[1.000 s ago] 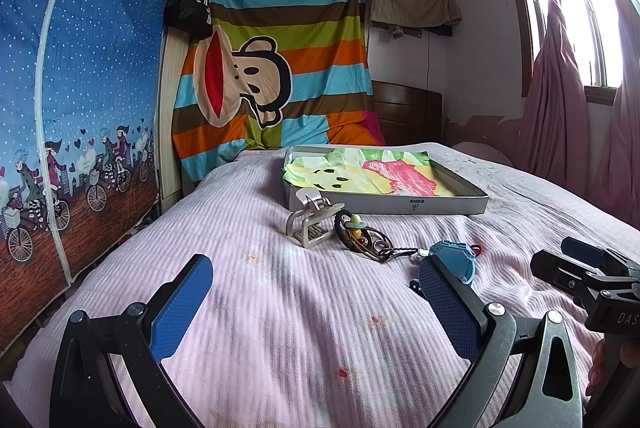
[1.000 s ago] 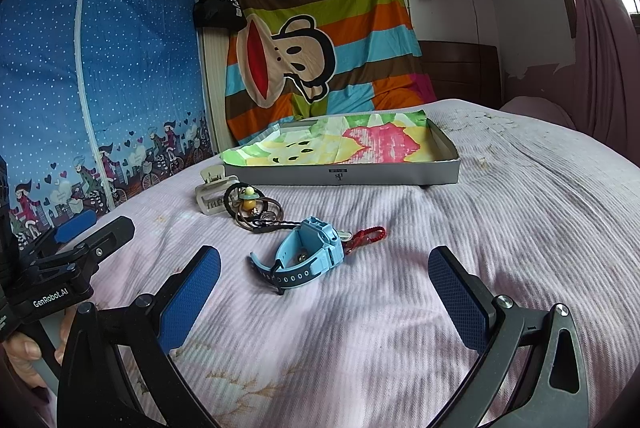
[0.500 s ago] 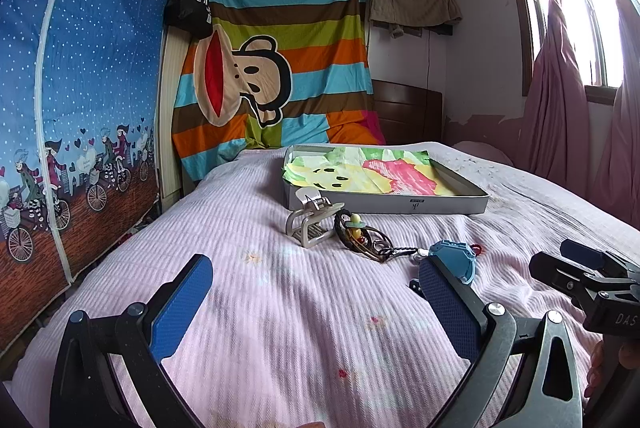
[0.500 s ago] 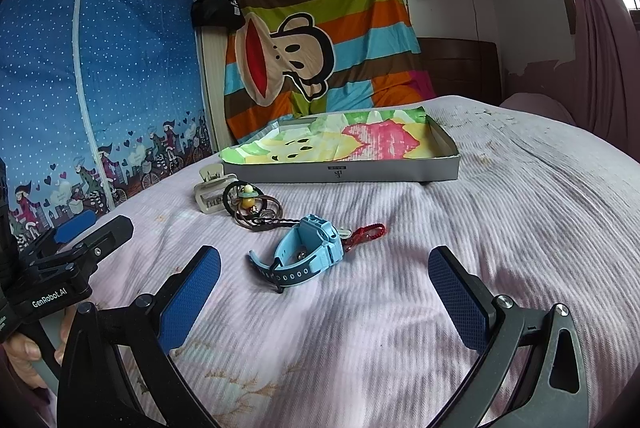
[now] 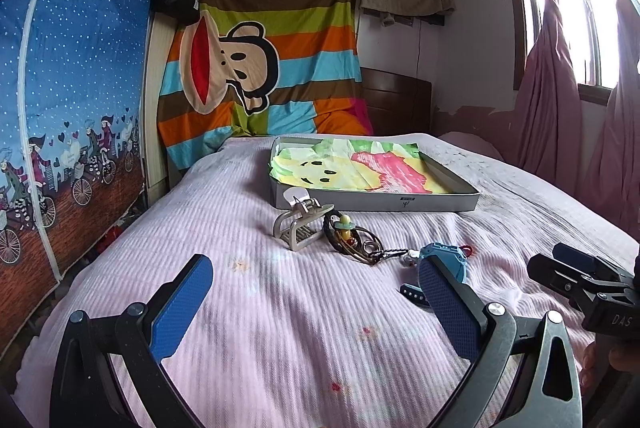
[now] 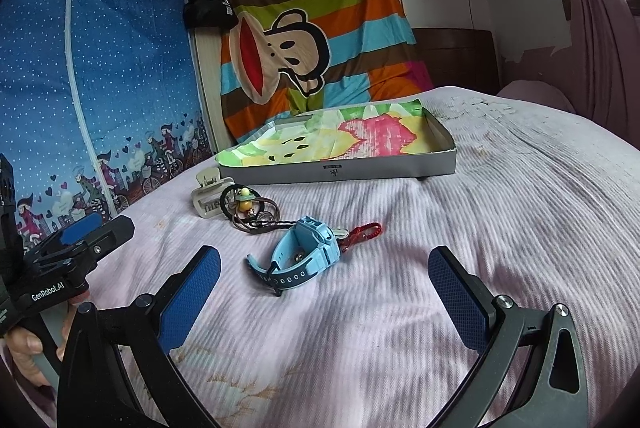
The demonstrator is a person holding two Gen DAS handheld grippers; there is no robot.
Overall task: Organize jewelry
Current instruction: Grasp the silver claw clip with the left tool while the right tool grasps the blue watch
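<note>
On the pink bedspread lie a beige hair claw (image 5: 301,225) (image 6: 209,197), a bundle of dark hair ties with beads (image 5: 352,237) (image 6: 249,209), a light blue watch (image 6: 305,249) (image 5: 445,257) and a red cord charm (image 6: 365,231). Behind them sits a shallow grey tray (image 5: 376,205) (image 6: 344,170) lined with a colourful cartoon cloth. My left gripper (image 5: 316,302) is open and empty, short of the items. My right gripper (image 6: 326,294) is open and empty, its jaws wide on either side just in front of the watch.
A blue fabric wardrobe (image 5: 60,100) stands along the bed's left side. A striped monkey sheet (image 5: 260,60) hangs at the back over a dark headboard (image 5: 394,104). Pink curtains (image 5: 560,100) hang at the right by the window.
The right gripper has moved slightly forward and down toward the watch. The left gripper has barely moved. Both stay open.
</note>
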